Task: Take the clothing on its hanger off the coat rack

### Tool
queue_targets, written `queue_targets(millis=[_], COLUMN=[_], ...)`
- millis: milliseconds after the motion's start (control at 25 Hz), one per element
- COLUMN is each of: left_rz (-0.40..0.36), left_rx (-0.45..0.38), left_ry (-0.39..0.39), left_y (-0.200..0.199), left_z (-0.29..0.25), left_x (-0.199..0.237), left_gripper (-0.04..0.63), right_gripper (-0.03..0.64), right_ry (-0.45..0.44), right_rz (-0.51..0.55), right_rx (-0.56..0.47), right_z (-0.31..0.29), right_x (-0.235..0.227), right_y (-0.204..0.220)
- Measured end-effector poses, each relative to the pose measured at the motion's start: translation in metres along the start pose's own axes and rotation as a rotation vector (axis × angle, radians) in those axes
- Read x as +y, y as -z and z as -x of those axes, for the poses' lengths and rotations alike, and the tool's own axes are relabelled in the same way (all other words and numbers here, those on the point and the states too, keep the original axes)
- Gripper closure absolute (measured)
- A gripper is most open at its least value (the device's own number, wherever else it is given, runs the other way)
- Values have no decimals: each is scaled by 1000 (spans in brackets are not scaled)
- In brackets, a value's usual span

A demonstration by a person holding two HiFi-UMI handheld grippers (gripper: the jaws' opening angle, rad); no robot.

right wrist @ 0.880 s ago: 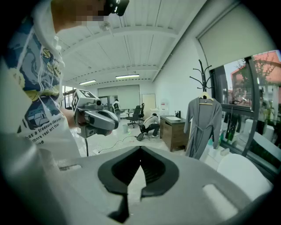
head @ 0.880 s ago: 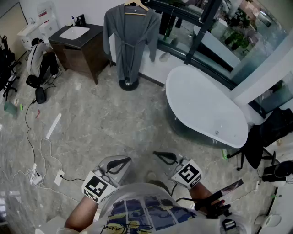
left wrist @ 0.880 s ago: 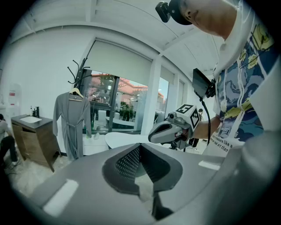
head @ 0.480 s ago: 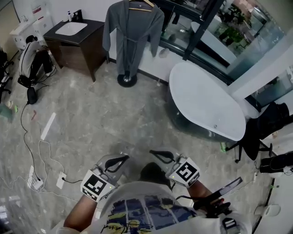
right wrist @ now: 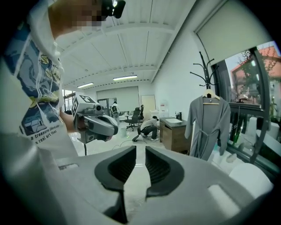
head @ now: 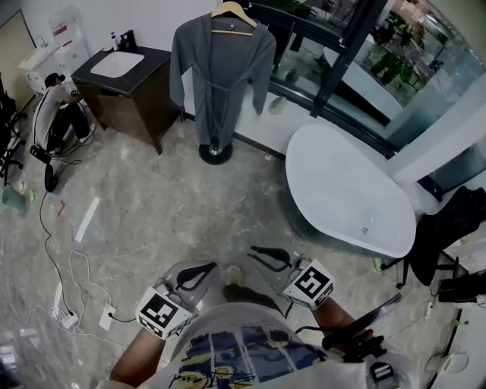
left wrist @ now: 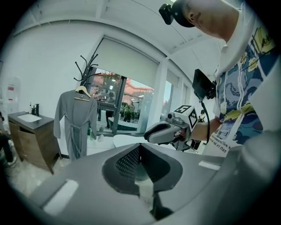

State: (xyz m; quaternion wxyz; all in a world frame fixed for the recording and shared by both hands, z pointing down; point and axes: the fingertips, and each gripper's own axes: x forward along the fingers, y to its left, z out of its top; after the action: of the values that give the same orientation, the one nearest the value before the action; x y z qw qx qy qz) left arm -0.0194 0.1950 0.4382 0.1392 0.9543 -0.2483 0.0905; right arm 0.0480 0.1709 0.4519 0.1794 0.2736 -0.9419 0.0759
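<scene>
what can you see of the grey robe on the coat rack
The grey robe is long-sleeved, soft matte cloth, belt tied at the waist. It hangs straight on a wooden hanger hooked on the black coat rack, sleeves drooping, hem near the rack's round base. It is between the vanity and the bathtub; neither touches it.
</scene>
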Motion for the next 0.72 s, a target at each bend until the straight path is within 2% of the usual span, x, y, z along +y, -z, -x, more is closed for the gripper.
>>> queue_targets(millis=[120, 240, 400, 720], left_rz=[2, -25, -20, -62], left_rx=[19, -30, -36, -31], left_ry=[-46, -69, -66, -62], left_y=[-20, -44, -60, -87], left_z=[-25, -58, -86, -100], left_x=[24, 48, 74, 157], left_gripper=[591, 591, 591, 592], right_gripper=[532, 514, 506, 490], right_ry=[-26, -15, 0, 66], right_rz=[41, 99, 128, 208], right_rx=[-18, 8, 39, 74], right_z=[-4, -7, -25, -82], right_x=[-42, -98, -158, -262], right_y=[-15, -15, -19, -65])
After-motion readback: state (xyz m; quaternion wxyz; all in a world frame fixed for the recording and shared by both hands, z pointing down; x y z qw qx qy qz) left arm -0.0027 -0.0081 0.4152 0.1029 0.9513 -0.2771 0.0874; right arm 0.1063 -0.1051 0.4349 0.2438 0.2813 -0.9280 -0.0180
